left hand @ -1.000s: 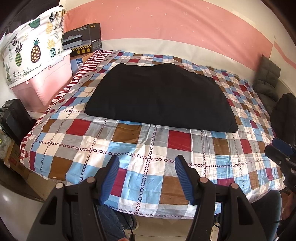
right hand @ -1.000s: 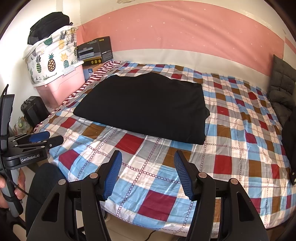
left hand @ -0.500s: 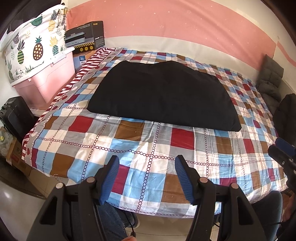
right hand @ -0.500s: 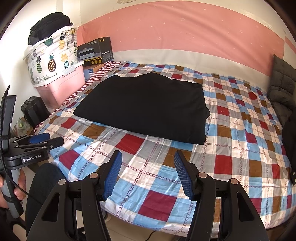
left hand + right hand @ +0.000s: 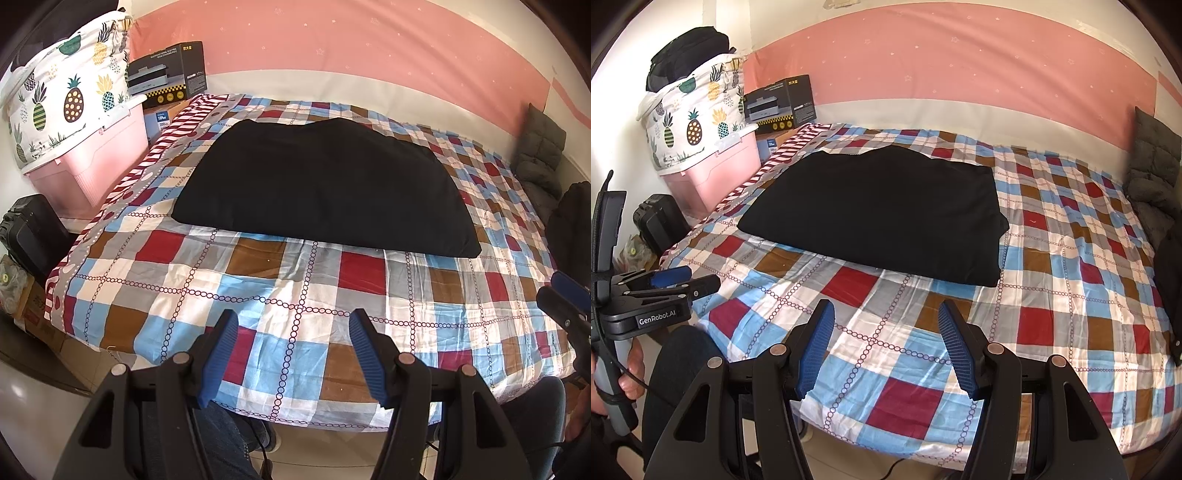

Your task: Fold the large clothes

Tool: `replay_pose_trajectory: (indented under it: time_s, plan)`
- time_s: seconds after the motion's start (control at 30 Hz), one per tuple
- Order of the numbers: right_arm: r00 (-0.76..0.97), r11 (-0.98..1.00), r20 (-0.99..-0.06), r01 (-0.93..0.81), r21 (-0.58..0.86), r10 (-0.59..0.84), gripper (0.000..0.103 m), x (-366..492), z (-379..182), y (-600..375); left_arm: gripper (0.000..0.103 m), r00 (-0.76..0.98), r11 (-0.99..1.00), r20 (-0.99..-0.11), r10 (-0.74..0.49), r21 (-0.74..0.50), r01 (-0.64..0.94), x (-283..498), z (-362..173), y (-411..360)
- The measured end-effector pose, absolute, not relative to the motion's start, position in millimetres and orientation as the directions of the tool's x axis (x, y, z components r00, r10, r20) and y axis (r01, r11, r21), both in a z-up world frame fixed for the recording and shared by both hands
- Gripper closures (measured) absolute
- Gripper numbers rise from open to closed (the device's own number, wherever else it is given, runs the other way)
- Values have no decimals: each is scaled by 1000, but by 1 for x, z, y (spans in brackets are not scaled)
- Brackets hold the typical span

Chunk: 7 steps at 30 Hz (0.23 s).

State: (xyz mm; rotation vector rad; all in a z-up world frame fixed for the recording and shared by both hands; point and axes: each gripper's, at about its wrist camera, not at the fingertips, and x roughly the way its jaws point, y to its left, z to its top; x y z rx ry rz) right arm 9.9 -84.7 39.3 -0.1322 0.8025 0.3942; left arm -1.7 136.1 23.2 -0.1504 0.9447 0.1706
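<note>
A black garment (image 5: 325, 188) lies folded flat in a broad rectangle on the checked bed cover (image 5: 295, 291); it also shows in the right wrist view (image 5: 879, 214). My left gripper (image 5: 291, 328) is open and empty, held over the near edge of the bed, well short of the garment. My right gripper (image 5: 884, 321) is open and empty, also over the near edge. The left gripper shows at the left of the right wrist view (image 5: 670, 282), and the right gripper's tips show at the right edge of the left wrist view (image 5: 565, 299).
A pink storage box (image 5: 92, 162) with a pineapple-print bag (image 5: 70, 96) stands left of the bed, with a dark carton (image 5: 166, 74) behind. A grey cushion (image 5: 539, 151) and a dark item (image 5: 569, 221) lie at the right. A black case (image 5: 29, 229) sits on the floor.
Both grippers have stayed open. The left view has drifted slightly, so the garment sits a little lower and nearer in frame. The right view is almost unchanged.
</note>
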Motion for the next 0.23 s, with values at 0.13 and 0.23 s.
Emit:
replay_pose_trajectory:
  time_s: [0.13,0.23]
  plan:
    - [627,919,-722,-393,33,294,44,10,39,-85,38,577,975,-812,86,-49,-215,-2,23,135]
    - [628,919,-720,-392,33,294,44,10,39,-85,38,579,975,-811,85,-53,-218,-2,23,135]
